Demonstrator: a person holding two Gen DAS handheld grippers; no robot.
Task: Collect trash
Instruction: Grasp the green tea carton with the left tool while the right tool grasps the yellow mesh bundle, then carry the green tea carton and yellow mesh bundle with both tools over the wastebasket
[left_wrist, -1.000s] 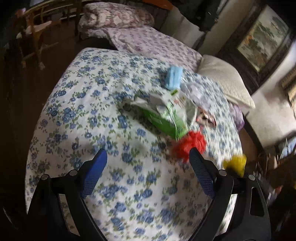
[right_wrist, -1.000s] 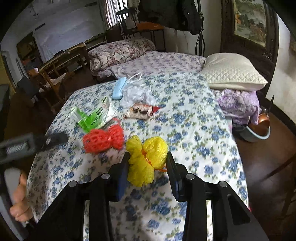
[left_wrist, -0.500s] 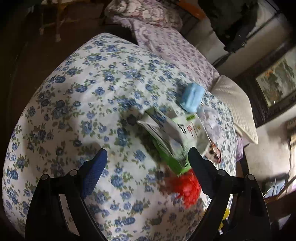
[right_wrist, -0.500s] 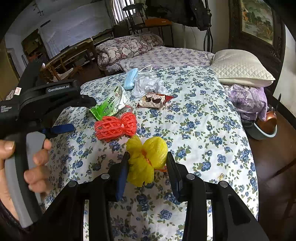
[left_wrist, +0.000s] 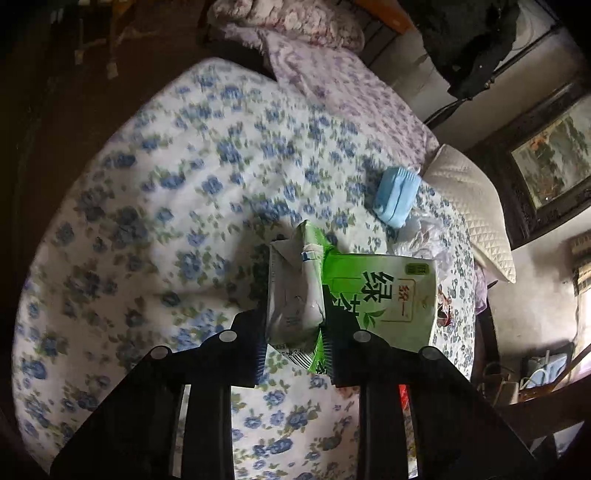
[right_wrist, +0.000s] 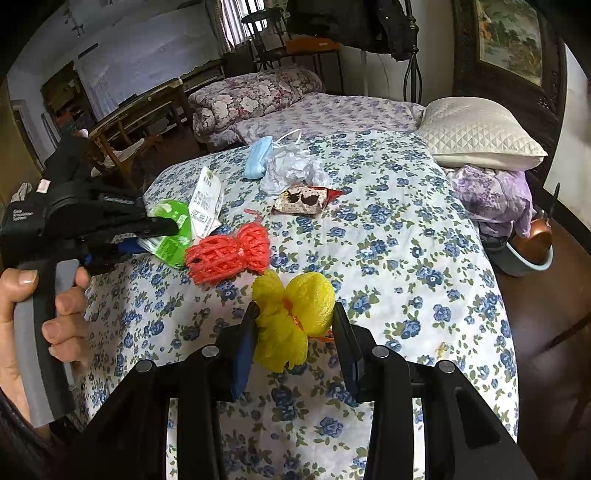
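Observation:
My left gripper (left_wrist: 293, 350) is shut on a crumpled green and white drink carton (left_wrist: 306, 291), its green face (left_wrist: 380, 291) spreading to the right. From the right wrist view the left gripper (right_wrist: 147, 232) holds the carton (right_wrist: 173, 236) just above the bed. My right gripper (right_wrist: 293, 339) is shut on a yellow foam net (right_wrist: 295, 317). A red foam net (right_wrist: 229, 254), a brown snack wrapper (right_wrist: 303, 197), a crumpled clear plastic bag (right_wrist: 291, 171) and a blue face mask (right_wrist: 256, 160) lie on the floral bedspread (right_wrist: 406, 258). The mask also shows in the left wrist view (left_wrist: 395, 195).
A white quilted pillow (right_wrist: 476, 136) and purple cloth bundle (right_wrist: 491, 195) lie at the bed's right side. A rolled floral quilt (right_wrist: 255, 98) lies at the far end. A bowl with a copper pot (right_wrist: 532, 247) stands on the floor right. Wooden chairs (right_wrist: 140, 122) stand left.
My left gripper moved forward over the carton and shut on it. My right gripper has stayed shut on the yellow net, almost still.

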